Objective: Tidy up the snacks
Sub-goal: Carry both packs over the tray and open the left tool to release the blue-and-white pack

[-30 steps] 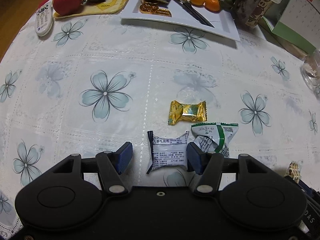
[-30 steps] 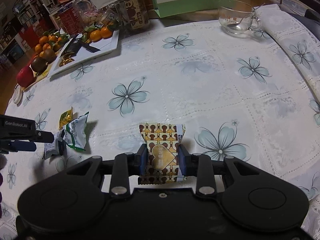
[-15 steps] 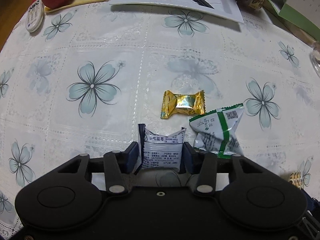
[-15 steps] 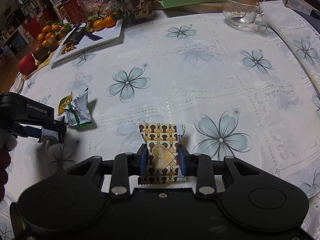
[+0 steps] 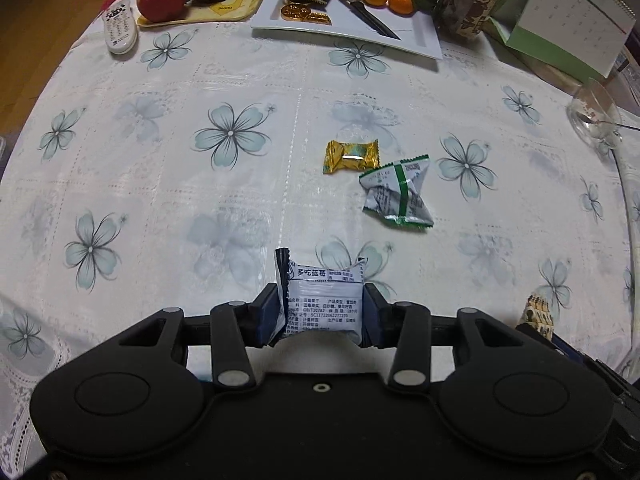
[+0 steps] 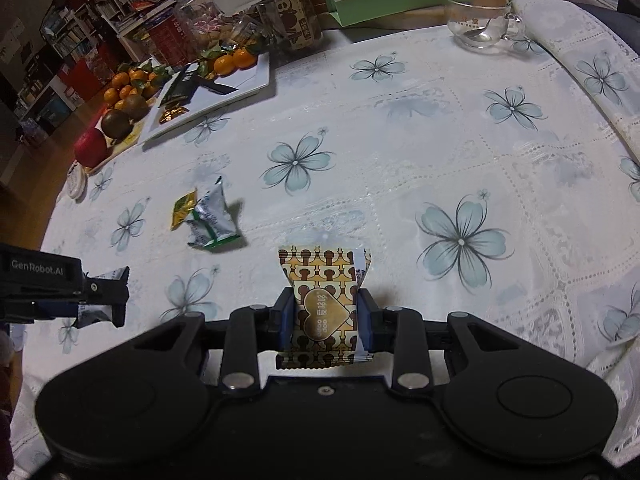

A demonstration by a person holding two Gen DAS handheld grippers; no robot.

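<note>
Both grippers are loaded: the left gripper is clenched on a crinkled white-and-dark-blue snack packet held above the flowered white tablecloth, and the right gripper grips a brown-and-gold mushroom-patterned packet with a heart label. This looks like the carrying step, with a gold foil candy and a green-striped silver packet lying just beside each other on the cloth. The likely next move is setting the held packets on the white rectangular tray at the far edge, though that destination is only my guess.
</note>
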